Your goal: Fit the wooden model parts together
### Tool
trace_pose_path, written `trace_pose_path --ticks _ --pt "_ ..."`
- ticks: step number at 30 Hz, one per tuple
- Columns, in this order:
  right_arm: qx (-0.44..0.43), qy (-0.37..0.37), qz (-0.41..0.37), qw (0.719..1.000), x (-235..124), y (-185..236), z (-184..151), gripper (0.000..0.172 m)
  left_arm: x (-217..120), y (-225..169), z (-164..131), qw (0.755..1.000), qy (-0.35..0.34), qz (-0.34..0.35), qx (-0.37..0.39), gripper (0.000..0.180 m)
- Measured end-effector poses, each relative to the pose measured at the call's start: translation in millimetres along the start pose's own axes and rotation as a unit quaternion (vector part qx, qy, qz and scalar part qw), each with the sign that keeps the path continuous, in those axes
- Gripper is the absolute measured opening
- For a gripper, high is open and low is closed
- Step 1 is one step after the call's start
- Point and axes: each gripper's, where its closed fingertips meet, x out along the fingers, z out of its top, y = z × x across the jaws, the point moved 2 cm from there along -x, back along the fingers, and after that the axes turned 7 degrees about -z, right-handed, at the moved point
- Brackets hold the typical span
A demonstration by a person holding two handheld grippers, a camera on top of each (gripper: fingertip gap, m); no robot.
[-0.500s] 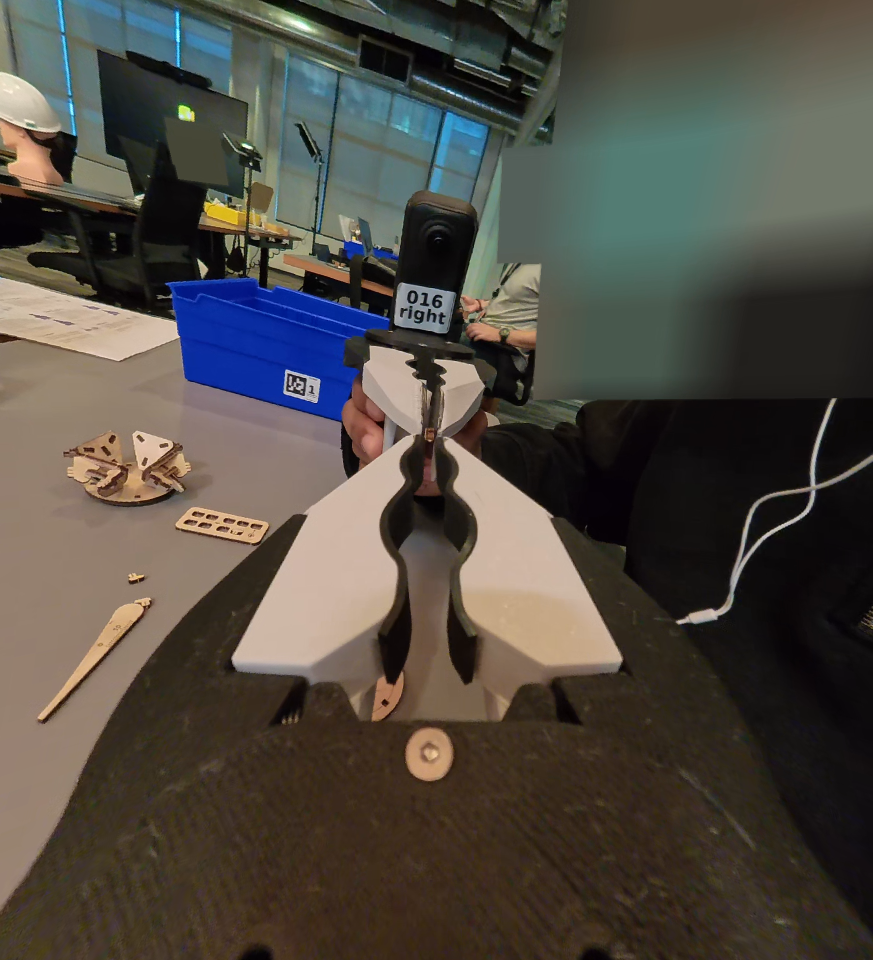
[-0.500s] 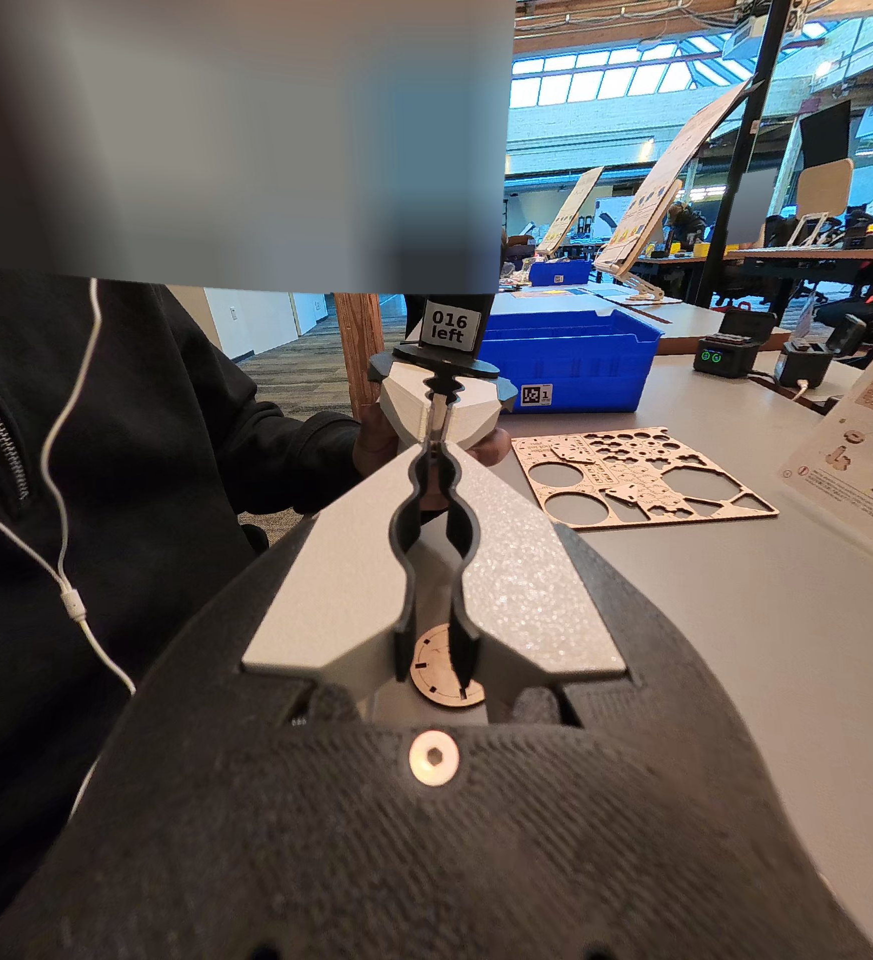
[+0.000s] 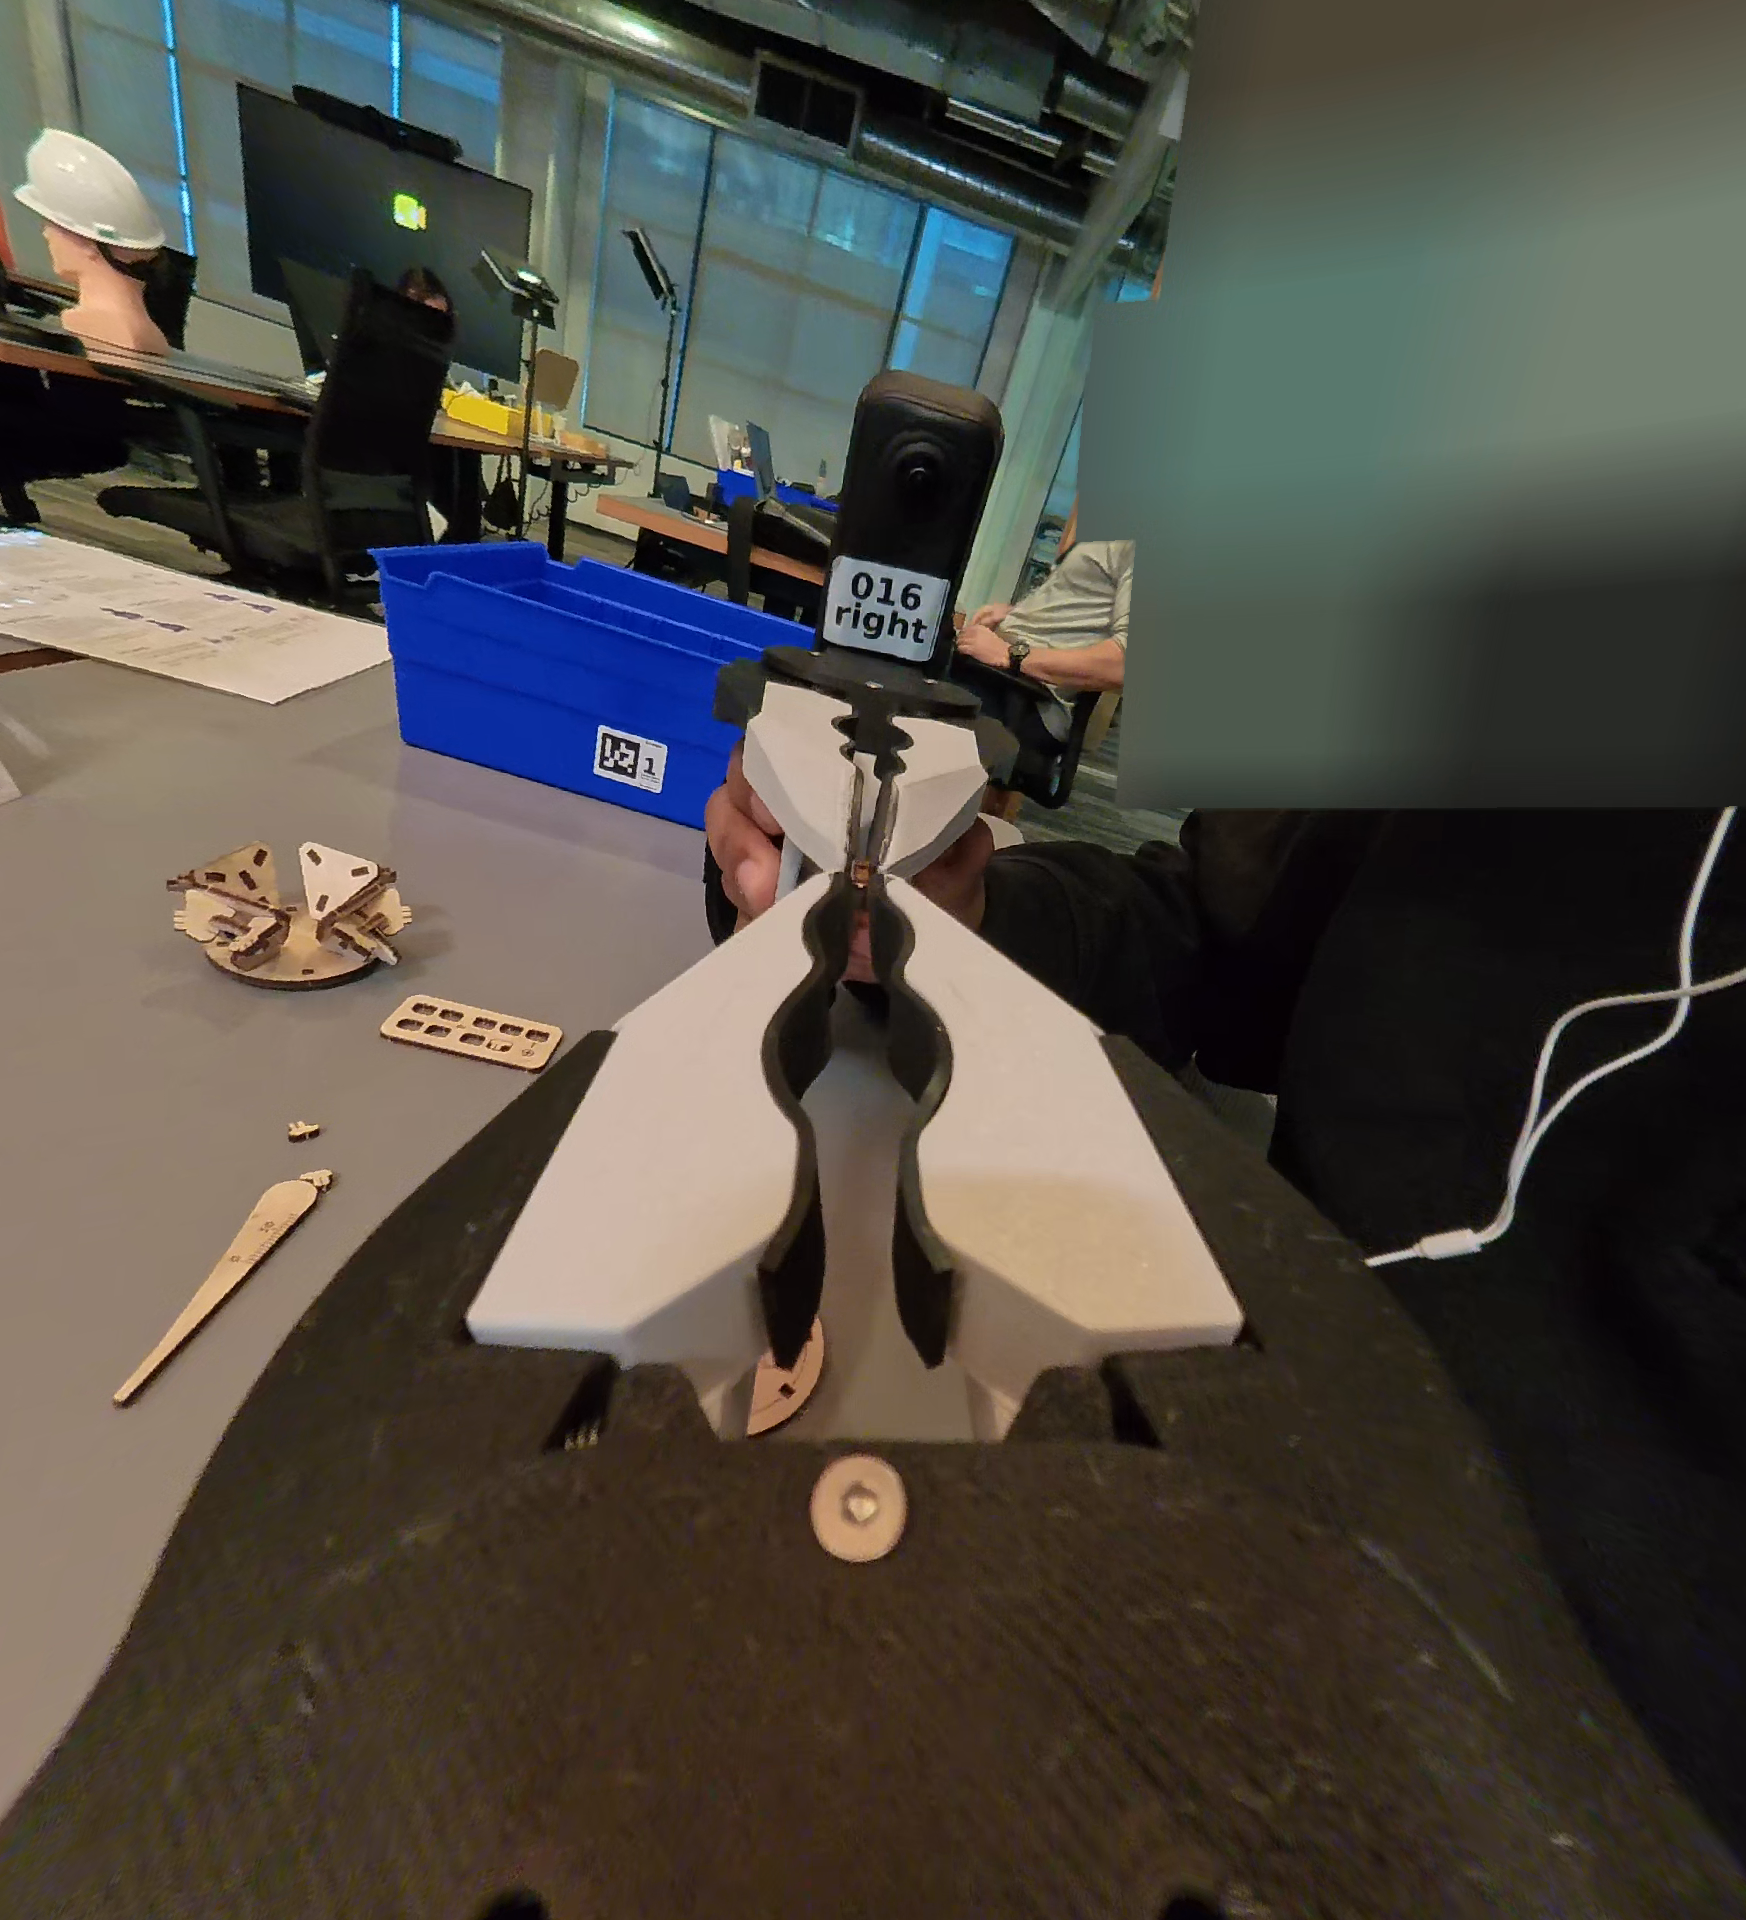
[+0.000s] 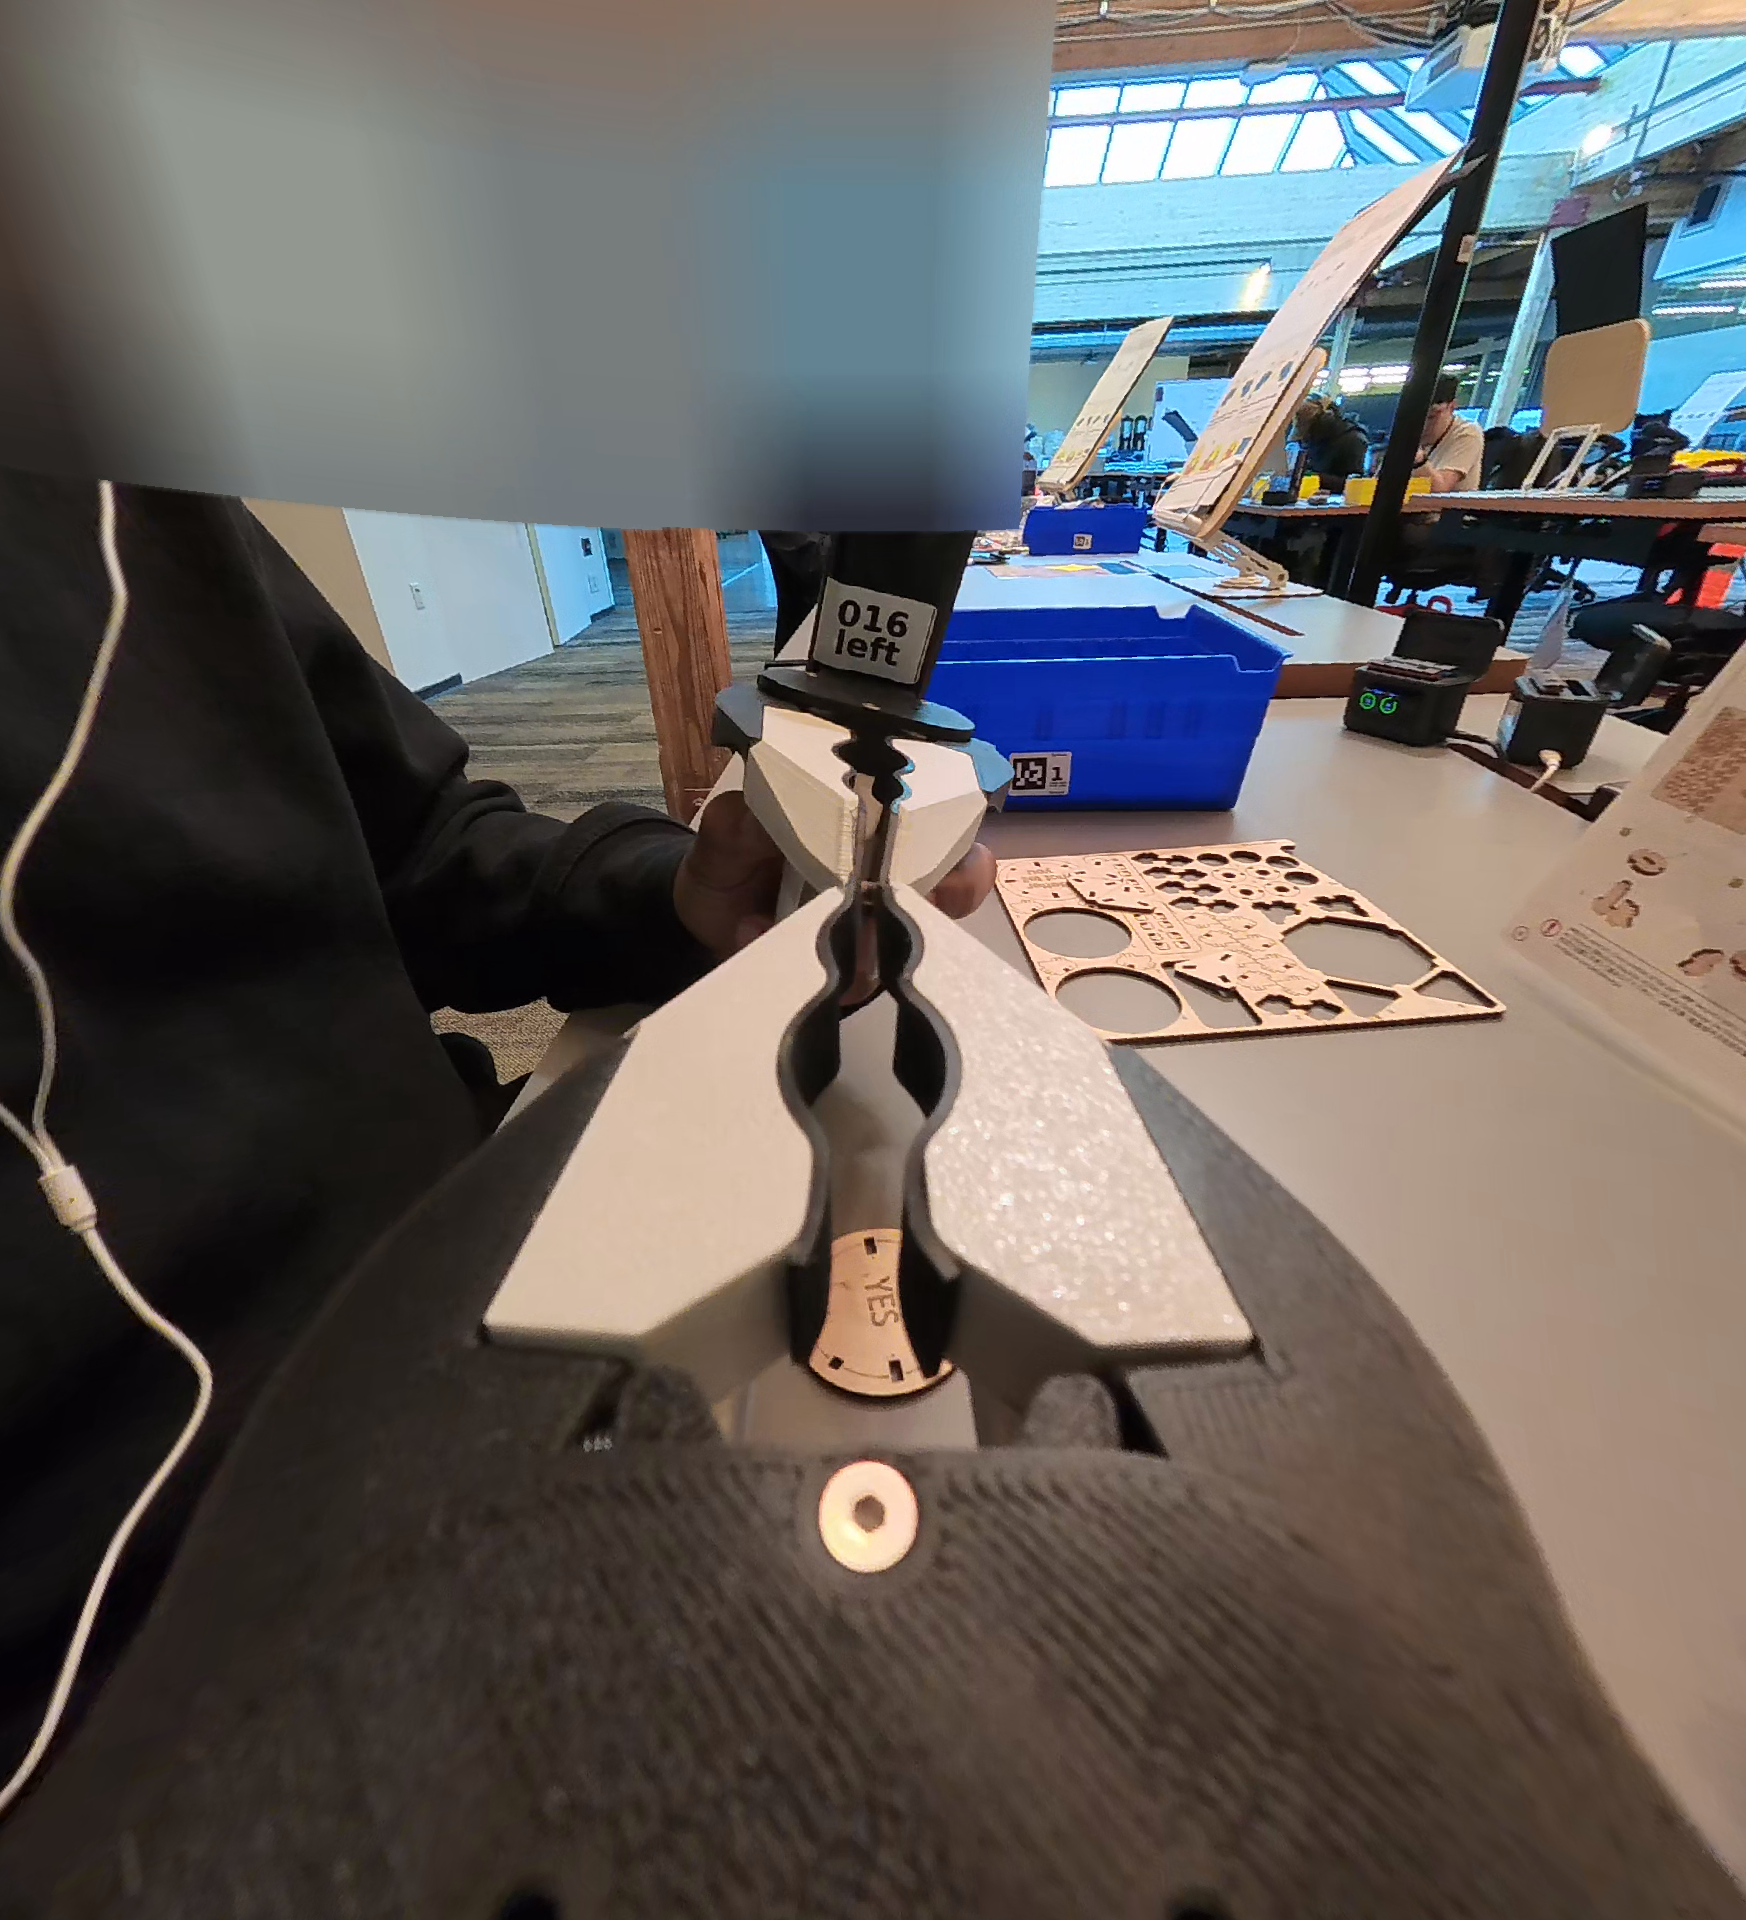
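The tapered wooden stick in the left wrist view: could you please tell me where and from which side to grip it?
The tapered wooden stick lies flat on the grey table, so I would come straight down from above and pinch across its two long edges near the wider, knobbed end; the pointed tip looks too narrow to hold.

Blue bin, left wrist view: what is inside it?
Of the blue bin only stepped inner walls show, with nothing rising above the rim. Its floor is hidden by the near wall, and its right end by the right gripper.
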Motion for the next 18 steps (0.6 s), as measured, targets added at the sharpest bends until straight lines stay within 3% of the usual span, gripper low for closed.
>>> trace_pose_path --ticks 10,18 --pt "-0.012 0.018 -0.008 1.000 1.0 -2.9 -6.7 0.004 -1.4 3.6 -3.3 1.000 0.014 0.012 0.005 0.000" --pt "0.001 0.055 0.006 0.998 -5.0 -7.0 -13.1 0.002 -2.1 9.5 -19.1 0.996 0.077 0.035 0.032 0.000"
